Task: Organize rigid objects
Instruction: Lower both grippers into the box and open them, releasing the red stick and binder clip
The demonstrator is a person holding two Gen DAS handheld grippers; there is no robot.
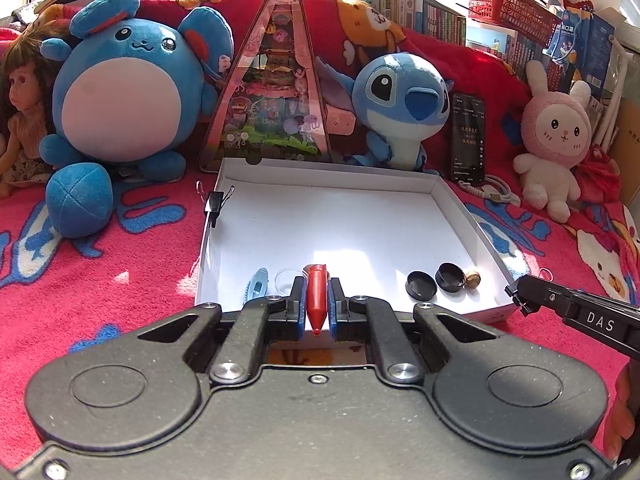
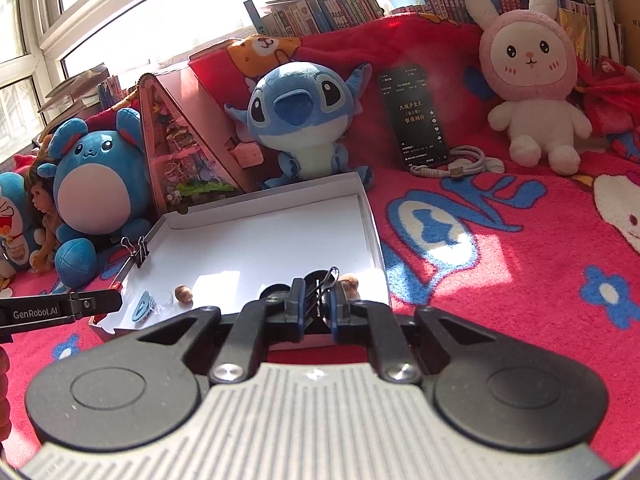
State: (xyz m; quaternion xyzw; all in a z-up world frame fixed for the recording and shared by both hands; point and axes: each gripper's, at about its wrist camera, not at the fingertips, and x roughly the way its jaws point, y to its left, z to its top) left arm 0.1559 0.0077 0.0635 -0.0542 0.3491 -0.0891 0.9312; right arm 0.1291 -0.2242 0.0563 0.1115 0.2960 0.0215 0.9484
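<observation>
A shallow white box (image 1: 456,200) (image 2: 372,216) lies on the red blanket. My left gripper (image 1: 317,292) is shut on a red bullet-shaped piece (image 1: 317,296), held over the box's near edge. A blue clip (image 1: 256,288) (image 2: 142,308), a clear ring (image 1: 285,278), two black round caps (image 1: 421,285) and a brown snail shell (image 1: 474,280) lie in the box. My right gripper (image 2: 318,300) is shut on a black binder clip (image 2: 322,288) above the caps. Another binder clip (image 1: 216,200) (image 2: 138,250) grips the box's left wall. A second shell (image 2: 184,293) lies near the blue clip.
Plush toys stand behind the box: a round blue one (image 1: 128,80), a Stitch (image 1: 404,100) (image 2: 304,112) and a pink rabbit (image 1: 556,136) (image 2: 532,72). A triangular toy box (image 1: 276,92), a phone (image 2: 416,116), a cable (image 2: 460,164) and a doll (image 1: 20,112) are there too.
</observation>
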